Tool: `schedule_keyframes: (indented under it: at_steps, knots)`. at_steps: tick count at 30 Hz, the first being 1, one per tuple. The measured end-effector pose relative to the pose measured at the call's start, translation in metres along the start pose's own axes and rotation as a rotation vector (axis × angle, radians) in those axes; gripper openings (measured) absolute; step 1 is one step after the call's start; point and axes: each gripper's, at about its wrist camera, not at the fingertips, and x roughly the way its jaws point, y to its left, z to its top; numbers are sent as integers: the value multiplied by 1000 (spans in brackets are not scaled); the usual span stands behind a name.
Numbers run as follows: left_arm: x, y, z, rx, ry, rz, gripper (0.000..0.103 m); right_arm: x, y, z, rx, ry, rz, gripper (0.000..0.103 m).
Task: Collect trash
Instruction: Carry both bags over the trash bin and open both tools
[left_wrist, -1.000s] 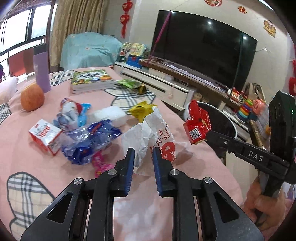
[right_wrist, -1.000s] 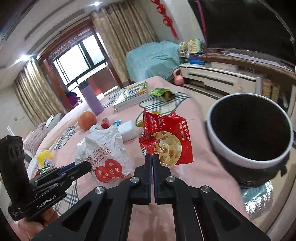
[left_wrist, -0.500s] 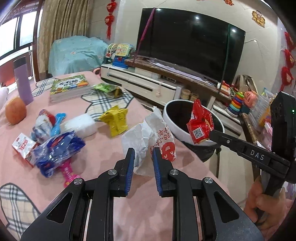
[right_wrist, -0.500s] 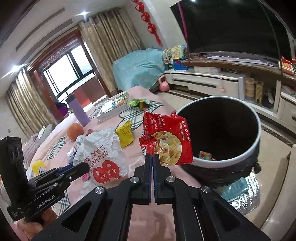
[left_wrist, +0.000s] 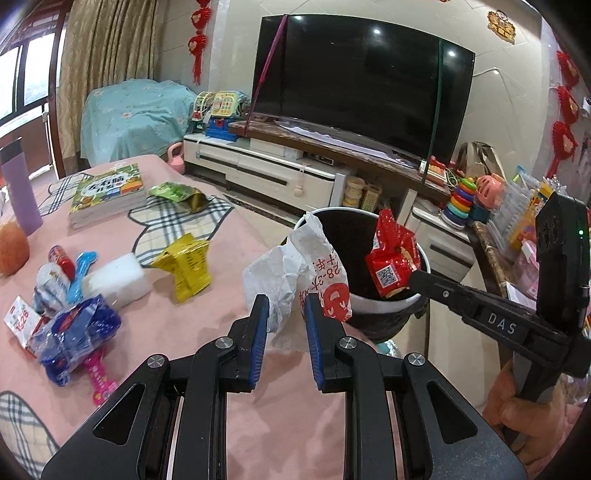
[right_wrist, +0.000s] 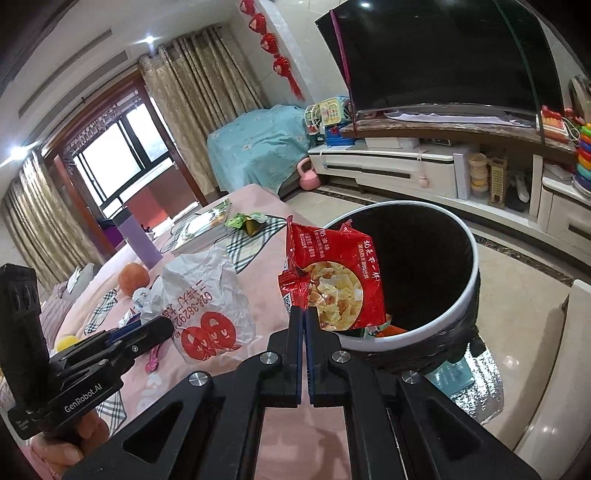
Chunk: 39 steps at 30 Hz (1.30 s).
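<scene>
My left gripper (left_wrist: 283, 307) is shut on a crumpled white paper bag with red print (left_wrist: 295, 273) and holds it above the pink table edge, just short of the bin. The bag also shows in the right wrist view (right_wrist: 203, 295). My right gripper (right_wrist: 303, 314) is shut on a red snack packet (right_wrist: 332, 280) and holds it over the near rim of the round black bin with a white rim (right_wrist: 469, 266). In the left wrist view the packet (left_wrist: 391, 258) hangs over the bin (left_wrist: 384, 304). Some trash lies inside the bin.
On the pink table (left_wrist: 177, 317) lie a yellow wrapper (left_wrist: 186, 260), a white block (left_wrist: 116, 278), a blue wrapper (left_wrist: 77, 332), a green wrapper (left_wrist: 177, 194), books (left_wrist: 107, 192), an orange (left_wrist: 13, 247) and a purple bottle (left_wrist: 18, 184). A TV stand (left_wrist: 280, 173) is behind the bin.
Both grippers have moved toward the bin with their loads. The red packet has gone from over the table to over the bin's opening. The paper bag is nearer the rim.
</scene>
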Motion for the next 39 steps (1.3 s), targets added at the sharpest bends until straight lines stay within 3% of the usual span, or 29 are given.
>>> schedule_keyframes:
  at_steps: [39]
  knots:
    - [84, -49, 36, 77, 75, -28, 21, 21, -48, 13, 68, 52, -40, 1]
